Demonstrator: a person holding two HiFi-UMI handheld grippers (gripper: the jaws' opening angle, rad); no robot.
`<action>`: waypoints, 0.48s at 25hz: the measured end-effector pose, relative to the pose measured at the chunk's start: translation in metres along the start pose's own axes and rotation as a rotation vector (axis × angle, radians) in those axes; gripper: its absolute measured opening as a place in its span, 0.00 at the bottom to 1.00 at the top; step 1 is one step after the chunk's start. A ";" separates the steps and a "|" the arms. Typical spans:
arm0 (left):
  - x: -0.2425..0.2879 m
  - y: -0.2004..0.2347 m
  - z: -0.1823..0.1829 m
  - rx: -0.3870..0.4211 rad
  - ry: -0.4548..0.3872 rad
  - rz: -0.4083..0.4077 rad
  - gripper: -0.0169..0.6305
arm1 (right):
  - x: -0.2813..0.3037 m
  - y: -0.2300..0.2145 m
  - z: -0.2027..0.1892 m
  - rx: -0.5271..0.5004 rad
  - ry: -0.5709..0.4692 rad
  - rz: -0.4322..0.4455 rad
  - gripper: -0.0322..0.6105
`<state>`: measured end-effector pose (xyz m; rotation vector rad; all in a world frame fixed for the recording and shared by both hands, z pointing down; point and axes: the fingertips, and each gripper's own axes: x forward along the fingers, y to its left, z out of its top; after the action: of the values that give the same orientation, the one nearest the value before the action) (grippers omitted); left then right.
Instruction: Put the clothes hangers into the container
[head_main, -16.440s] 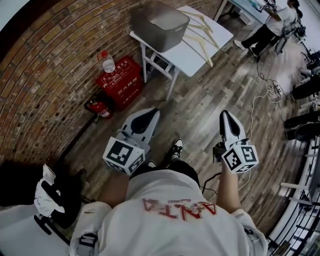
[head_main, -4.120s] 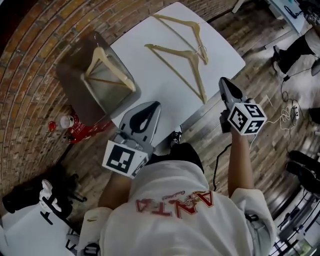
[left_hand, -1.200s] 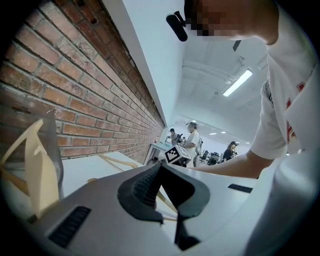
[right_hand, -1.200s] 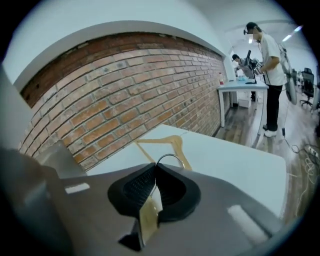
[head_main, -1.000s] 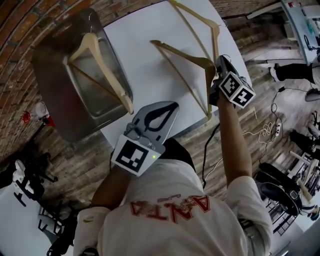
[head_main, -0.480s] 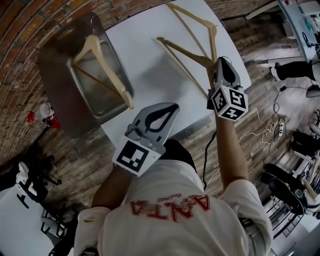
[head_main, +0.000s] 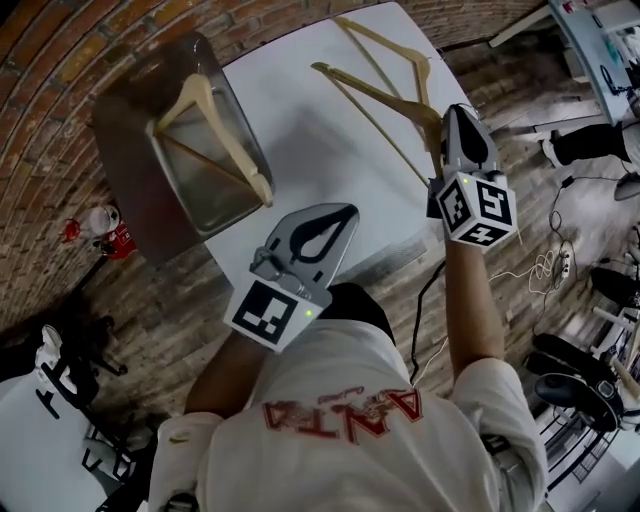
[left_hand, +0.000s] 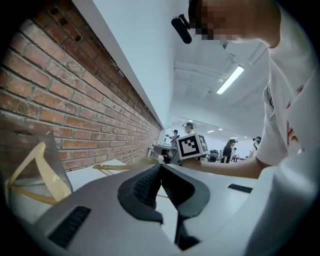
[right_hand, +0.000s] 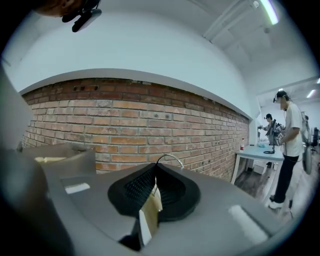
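Looking along the right gripper (right_hand: 155, 172) shows jaws clamping a wooden hanger (right_hand: 150, 210); head view hides that grip.

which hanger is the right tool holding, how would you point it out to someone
Start at the white table beside the brick wall and look to its right end, where two wooden hangers lie close together. It is the nearer hanger, the one clamped near its hook in the right tool. The farther hanger lies free, and a third hanger sits in the grey container.
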<state>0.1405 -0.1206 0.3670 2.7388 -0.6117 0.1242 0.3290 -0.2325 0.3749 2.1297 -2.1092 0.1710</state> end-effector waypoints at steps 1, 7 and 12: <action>-0.003 0.001 0.004 0.003 -0.007 0.008 0.04 | -0.002 0.000 0.008 0.007 -0.005 0.004 0.07; -0.029 0.005 0.027 0.021 -0.056 0.066 0.04 | -0.011 0.007 0.055 -0.003 -0.043 0.030 0.07; -0.054 0.011 0.041 0.026 -0.106 0.116 0.04 | -0.017 0.033 0.095 -0.035 -0.082 0.081 0.07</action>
<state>0.0875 -0.1220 0.3236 2.7486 -0.8040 0.0139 0.2944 -0.2329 0.2786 2.0676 -2.2278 0.0566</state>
